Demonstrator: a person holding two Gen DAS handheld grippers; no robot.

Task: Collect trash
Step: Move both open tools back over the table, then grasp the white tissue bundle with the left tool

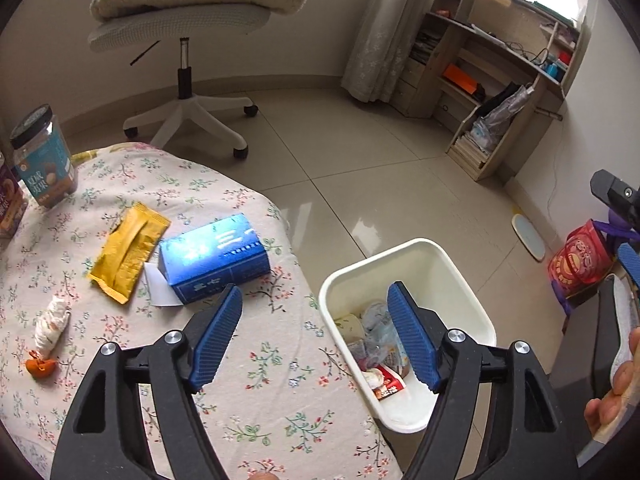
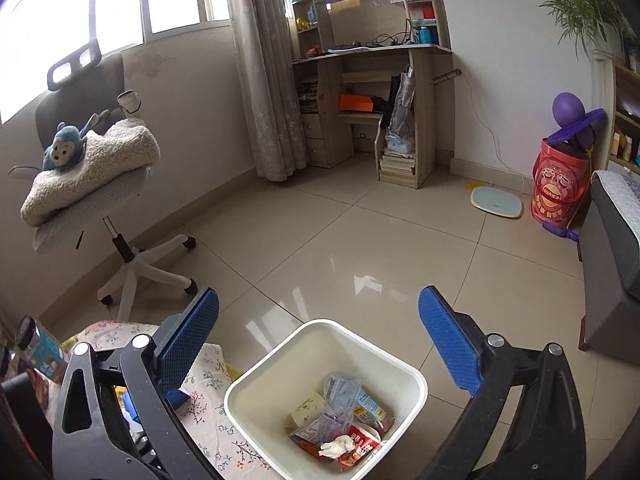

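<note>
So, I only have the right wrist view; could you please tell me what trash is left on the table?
Observer: A yellow packet lies beside a blue box.
Operator: Anything else, please?
Observer: A crumpled tissue, with an orange peel next to it.
Operator: Is the left gripper holding anything?
Observer: No, it is open and empty, near the bin.

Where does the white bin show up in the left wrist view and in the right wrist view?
Left wrist: bin lower right, beside the table, partly behind the right finger.
Right wrist: bin bottom centre, between the fingers.
Shared landmark: swivel chair.
</note>
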